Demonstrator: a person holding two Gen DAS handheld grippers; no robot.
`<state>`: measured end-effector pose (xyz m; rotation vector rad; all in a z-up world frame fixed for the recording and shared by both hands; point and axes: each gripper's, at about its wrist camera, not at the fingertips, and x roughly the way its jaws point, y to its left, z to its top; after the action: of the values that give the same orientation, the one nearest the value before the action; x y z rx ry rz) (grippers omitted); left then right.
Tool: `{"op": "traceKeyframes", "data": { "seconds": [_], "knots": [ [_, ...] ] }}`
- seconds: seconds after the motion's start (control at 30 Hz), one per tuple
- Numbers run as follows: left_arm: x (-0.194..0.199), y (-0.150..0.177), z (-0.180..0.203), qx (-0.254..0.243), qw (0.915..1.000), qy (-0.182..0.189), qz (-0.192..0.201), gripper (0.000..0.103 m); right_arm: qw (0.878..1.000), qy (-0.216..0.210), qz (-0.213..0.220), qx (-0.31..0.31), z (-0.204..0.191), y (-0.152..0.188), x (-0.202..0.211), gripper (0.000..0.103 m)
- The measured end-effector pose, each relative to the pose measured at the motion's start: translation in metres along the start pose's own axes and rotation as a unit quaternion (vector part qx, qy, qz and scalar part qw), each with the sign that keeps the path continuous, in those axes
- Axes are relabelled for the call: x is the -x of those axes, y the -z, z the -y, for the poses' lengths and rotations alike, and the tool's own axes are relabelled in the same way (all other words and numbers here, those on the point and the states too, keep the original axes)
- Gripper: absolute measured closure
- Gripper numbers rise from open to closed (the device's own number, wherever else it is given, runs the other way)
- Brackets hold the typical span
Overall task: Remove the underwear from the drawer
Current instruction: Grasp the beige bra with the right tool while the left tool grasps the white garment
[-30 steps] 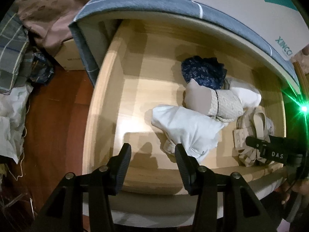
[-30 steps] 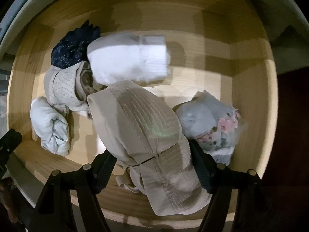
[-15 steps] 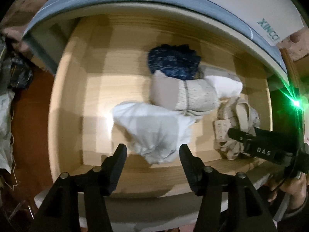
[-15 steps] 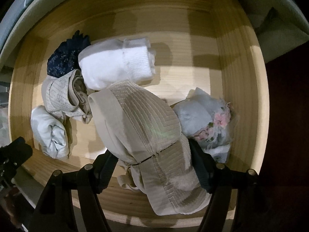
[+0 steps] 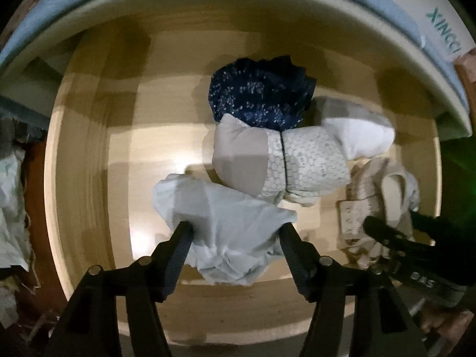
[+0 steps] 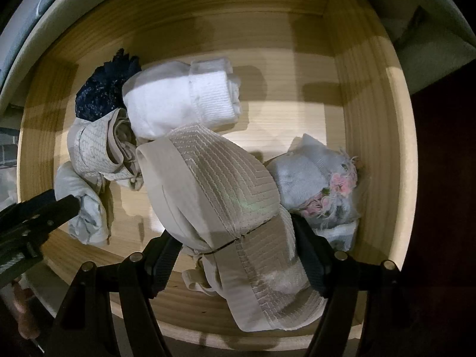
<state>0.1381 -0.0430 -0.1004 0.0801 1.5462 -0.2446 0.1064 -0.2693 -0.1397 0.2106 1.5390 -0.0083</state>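
Straddling a crumpled pale blue garment (image 5: pixel 226 223), the left gripper (image 5: pixel 235 232) pointed down into the wooden drawer (image 5: pixel 89 154); its jaws had just been opening and stood wide, released, with the cloth between them and the tips about at its edges. The right gripper (image 6: pixel 235 238) stood over a beige quilted bra (image 6: pixel 220 196), fingers on either side of it; whether the pads pressed the fabric could not be told.

Drawer contents, outward from the left gripper: a folded beige patterned piece (image 5: pixel 279 163) touching the pale blue garment, a dark blue dotted piece (image 5: pixel 261 95) behind that, a folded white piece (image 5: pixel 357 131) to the right. Beside the bra in the right view lay a grey bundle with pink flowers (image 6: pixel 321 184), near the drawer's side wall. All underwear lay inside the drawer.

Against a second earlier: the left gripper had come lower and across over the pale blue garment, which then lay ahead of its right finger. The bra sat between the right fingers as before.
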Motion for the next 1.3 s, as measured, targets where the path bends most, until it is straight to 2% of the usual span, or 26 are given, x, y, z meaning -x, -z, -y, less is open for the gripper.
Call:
{"op": "traceKeyframes", "data": {
  "seconds": [0.13,0.2,0.3,0.63,1.0,1.3],
  "knots": [
    [-0.009,-0.006,0.004,-0.011,0.9998,-0.013,-0.012,0.034,1.0,0.0,0.0,-0.001,0.001,-0.001,0.0,0.032],
    [-0.014,-0.009,0.001,-0.004,0.9997,-0.019,-0.018,0.028,1.0,0.0,0.0,-0.002,0.001,-0.002,0.0,0.032],
    [-0.029,-0.014,0.002,0.002,0.9989,-0.027,-0.037,0.027,1.0,0.0,-0.001,-0.002,0.002,-0.003,0.0,0.031],
    [-0.045,-0.026,-0.018,0.028,0.9969,0.005,-0.073,0.027,1.0,-0.002,-0.001,-0.008,0.004,-0.007,0.002,0.031],
    [-0.034,-0.012,-0.017,0.01,0.9994,0.0,-0.033,0.052,1.0,0.011,-0.014,-0.001,-0.002,-0.014,0.001,0.029],
    [-0.023,-0.003,-0.03,0.014,0.9995,0.013,-0.024,0.055,1.0,0.017,-0.022,-0.007,-0.005,-0.022,-0.003,0.028]
  ]
}}
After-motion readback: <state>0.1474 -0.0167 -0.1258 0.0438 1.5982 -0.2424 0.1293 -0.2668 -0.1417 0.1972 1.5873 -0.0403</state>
